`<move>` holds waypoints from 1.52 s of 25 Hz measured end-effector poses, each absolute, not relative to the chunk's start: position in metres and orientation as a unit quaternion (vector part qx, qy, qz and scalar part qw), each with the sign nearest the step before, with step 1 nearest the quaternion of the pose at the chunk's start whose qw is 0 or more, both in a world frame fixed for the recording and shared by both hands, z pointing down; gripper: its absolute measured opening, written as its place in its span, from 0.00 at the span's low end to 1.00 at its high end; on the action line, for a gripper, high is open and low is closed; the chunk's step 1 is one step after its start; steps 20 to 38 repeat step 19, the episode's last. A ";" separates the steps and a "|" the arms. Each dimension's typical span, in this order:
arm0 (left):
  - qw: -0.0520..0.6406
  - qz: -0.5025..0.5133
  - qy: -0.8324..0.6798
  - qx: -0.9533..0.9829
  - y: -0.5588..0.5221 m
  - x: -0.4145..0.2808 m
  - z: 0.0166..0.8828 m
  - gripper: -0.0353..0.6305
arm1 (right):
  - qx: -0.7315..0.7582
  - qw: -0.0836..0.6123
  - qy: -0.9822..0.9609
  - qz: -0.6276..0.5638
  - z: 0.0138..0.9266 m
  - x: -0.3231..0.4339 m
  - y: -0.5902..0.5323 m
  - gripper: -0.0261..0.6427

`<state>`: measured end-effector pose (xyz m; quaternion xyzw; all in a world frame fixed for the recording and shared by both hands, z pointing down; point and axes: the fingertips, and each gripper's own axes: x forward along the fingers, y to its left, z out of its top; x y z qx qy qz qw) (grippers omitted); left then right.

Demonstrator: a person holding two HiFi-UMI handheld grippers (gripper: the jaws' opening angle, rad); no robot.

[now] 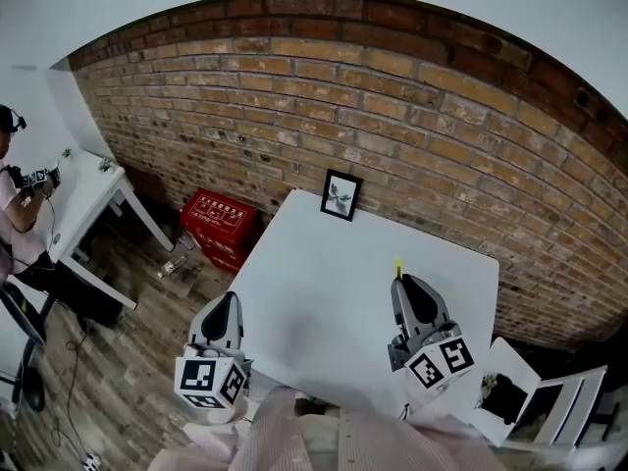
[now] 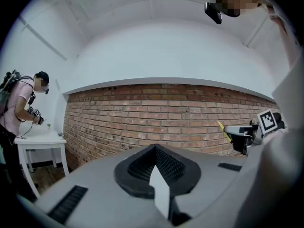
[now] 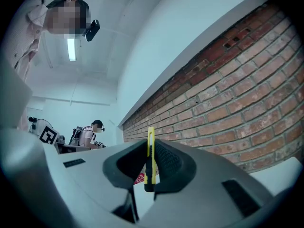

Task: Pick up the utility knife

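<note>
The yellow utility knife (image 3: pixel 150 156) stands on edge between the pads of my right gripper (image 3: pixel 151 152), which is shut on it. In the head view its yellow tip (image 1: pixel 398 267) pokes out past the right gripper (image 1: pixel 402 285), held above the white table (image 1: pixel 324 273). The left gripper view shows the same knife (image 2: pixel 221 126) sticking out of the right gripper (image 2: pixel 237 133) at the far right. My left gripper (image 1: pixel 225 312) hovers over the table's left edge. Its jaws (image 2: pixel 155 150) meet at the tips, with nothing between them.
A small framed picture (image 1: pixel 340 195) stands at the table's far edge against the brick wall (image 1: pixel 412 126). A red crate (image 1: pixel 218 226) sits on the floor to the left. Another person (image 1: pixel 15 199) works at a white side table (image 1: pixel 93 199). A white chair (image 1: pixel 569 405) is at the right.
</note>
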<state>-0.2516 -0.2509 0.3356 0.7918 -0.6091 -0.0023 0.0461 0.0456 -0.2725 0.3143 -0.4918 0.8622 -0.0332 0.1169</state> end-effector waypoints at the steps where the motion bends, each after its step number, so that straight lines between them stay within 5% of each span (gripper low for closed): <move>1: 0.046 -0.003 -0.610 0.791 -0.250 -0.251 0.336 0.04 | -0.492 0.116 0.862 -0.033 0.315 0.046 -0.272 0.11; 38: 0.038 0.006 -0.604 0.796 -0.244 -0.240 0.336 0.04 | -0.497 0.093 0.862 -0.019 0.319 0.044 -0.266 0.11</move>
